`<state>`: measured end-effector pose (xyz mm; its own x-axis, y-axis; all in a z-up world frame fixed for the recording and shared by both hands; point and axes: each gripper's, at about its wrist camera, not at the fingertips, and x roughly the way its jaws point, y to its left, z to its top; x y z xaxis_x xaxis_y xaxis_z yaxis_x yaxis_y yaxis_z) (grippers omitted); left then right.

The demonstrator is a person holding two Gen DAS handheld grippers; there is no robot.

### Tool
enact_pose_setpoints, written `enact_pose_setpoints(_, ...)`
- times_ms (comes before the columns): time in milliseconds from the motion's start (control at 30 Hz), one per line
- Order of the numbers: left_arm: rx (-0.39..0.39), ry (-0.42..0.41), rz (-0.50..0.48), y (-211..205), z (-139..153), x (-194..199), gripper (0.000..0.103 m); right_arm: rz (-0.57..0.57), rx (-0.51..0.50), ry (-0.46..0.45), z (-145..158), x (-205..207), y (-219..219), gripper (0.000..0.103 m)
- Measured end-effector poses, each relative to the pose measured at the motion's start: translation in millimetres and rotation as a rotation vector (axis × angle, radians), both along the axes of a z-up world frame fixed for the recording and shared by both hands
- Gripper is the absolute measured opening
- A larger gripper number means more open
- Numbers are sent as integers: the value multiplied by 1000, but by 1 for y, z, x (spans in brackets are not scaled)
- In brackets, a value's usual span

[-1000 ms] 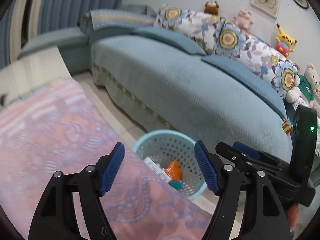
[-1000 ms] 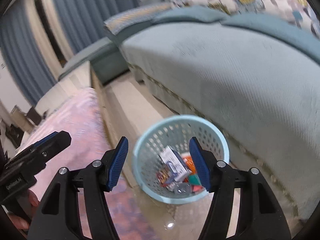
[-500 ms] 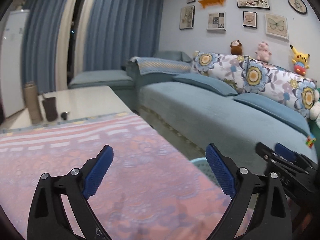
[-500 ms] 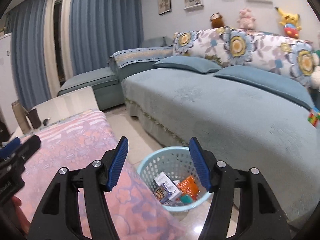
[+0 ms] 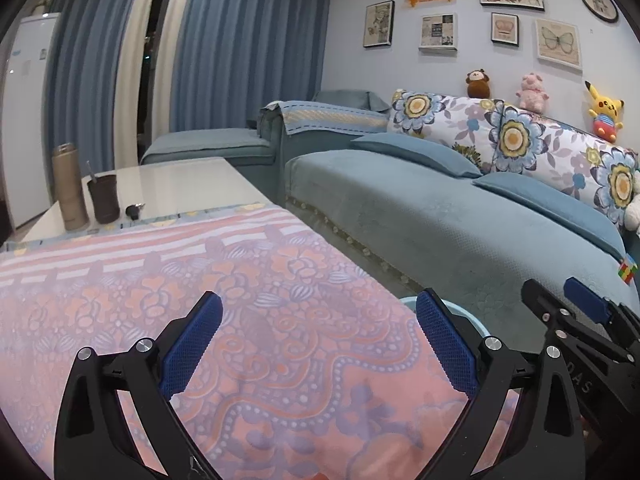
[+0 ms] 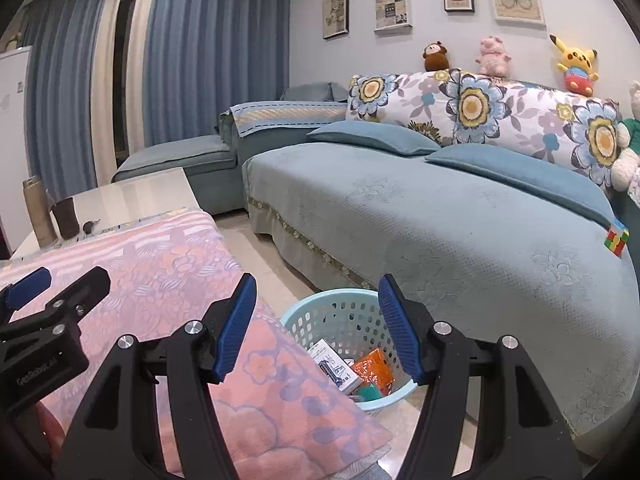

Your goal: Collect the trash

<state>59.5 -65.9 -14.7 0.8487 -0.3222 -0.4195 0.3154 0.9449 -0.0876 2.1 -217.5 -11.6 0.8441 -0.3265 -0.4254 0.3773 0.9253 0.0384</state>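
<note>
Right wrist view: the blue bin (image 6: 340, 316) sits on the floor at 6 o'clock, between surface (image 6: 132, 200) and sofa (image 6: 440, 232), with a white box (image 6: 334, 368) and orange wrapper (image 6: 374, 368) inside. Both grippers' jaws are empty: right gripper (image 6: 316, 324) half wide, left gripper (image 5: 316, 344) opening wide over a pink cloth (image 5: 240, 280).

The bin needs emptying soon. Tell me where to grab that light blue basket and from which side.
Take the basket by its rim, on the side facing the sofa, coming down from above. It stands upright on the floor with its mouth open, so one finger can go inside and one outside the thin wall. The near side sits close against the cloth-covered table, leaving little room there.
</note>
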Motion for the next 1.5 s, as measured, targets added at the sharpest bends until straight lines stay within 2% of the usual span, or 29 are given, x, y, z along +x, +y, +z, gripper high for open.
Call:
enact_pose_setpoints(300,23,-4,13,-4,-1,-2,94,16,10,-11,3,-2,1,59)
enact_pose_setpoints(1000,2,35,18,-4,-4,1,95,32,33,-3,4,3,1,59)
enact_pose_setpoints(1500,4,27,26,-5,-4,0,95,42,16,-9,6,1,4,59)
